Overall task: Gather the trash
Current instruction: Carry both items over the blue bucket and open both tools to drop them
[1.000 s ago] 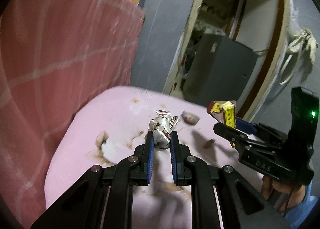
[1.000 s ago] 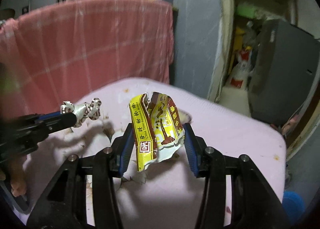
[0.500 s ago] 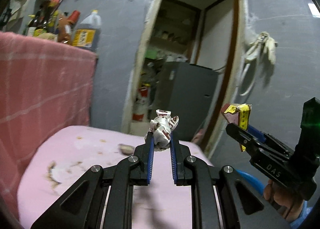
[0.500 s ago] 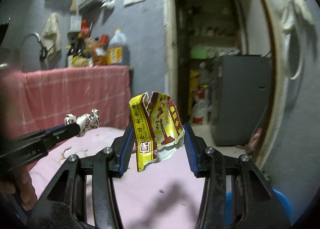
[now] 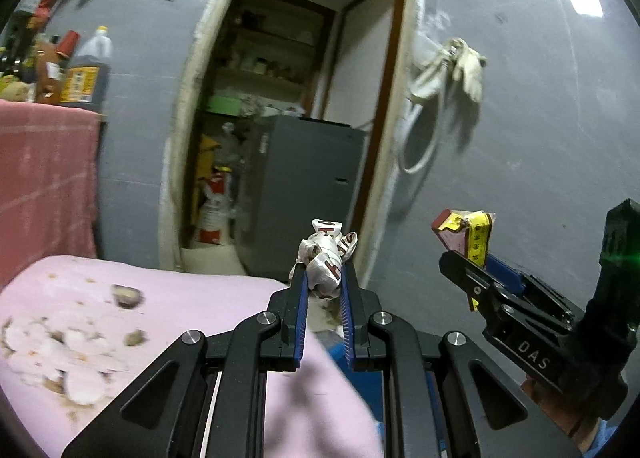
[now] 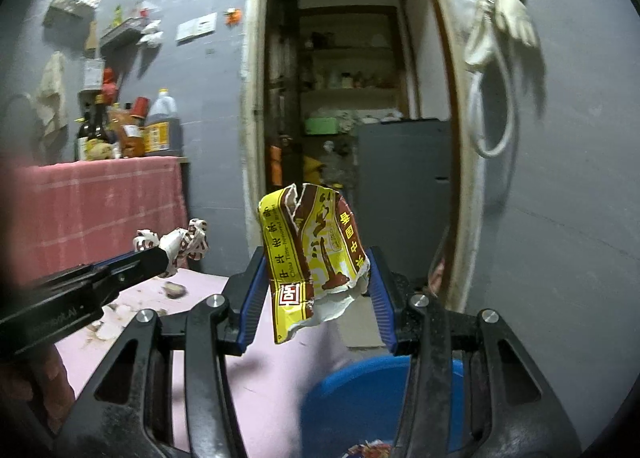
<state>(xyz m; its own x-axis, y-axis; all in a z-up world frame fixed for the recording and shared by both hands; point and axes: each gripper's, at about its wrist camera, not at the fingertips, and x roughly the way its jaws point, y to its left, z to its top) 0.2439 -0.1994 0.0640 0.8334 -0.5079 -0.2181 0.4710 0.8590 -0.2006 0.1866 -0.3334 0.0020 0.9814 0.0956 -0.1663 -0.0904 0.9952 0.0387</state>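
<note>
Trash sat in both grippers. The left gripper (image 5: pixel 323 285) was clamped on a crumpled white wrapper (image 5: pixel 326 258) with dark red print, pinched between its blue pads (image 5: pixel 301 308) and sticking up past the tips. The right gripper (image 6: pixel 314 290) was clamped on a torn yellow and brown snack packet (image 6: pixel 314 254), which stood upright between its blue pads (image 6: pixel 252 298) with its ragged white lower edge hanging below them. In the left wrist view the right gripper showed at the right, held by a hand (image 5: pixel 560 410) mostly hidden behind it; in the right wrist view the left gripper reached in from the left with the wrapper at its tip.

Below the right gripper lay a blue bin (image 6: pixel 360 398), open at the top, with a scrap of printed litter at its bottom edge. Beside it, under and to the left of both grippers, was a pink table surface (image 5: pixel 200 298) carrying scattered peels and crumbs (image 5: pixel 72 346) and a small brownish lump (image 5: pixel 127 294). Behind the table hung a pink checked cloth (image 6: pixel 100 210) with bottles (image 6: pixel 132 130) standing above it. Farther back, a doorway opened on a grey cabinet (image 5: pixel 308 194), and pale gloves (image 6: pixel 500 22) hung on the grey wall
</note>
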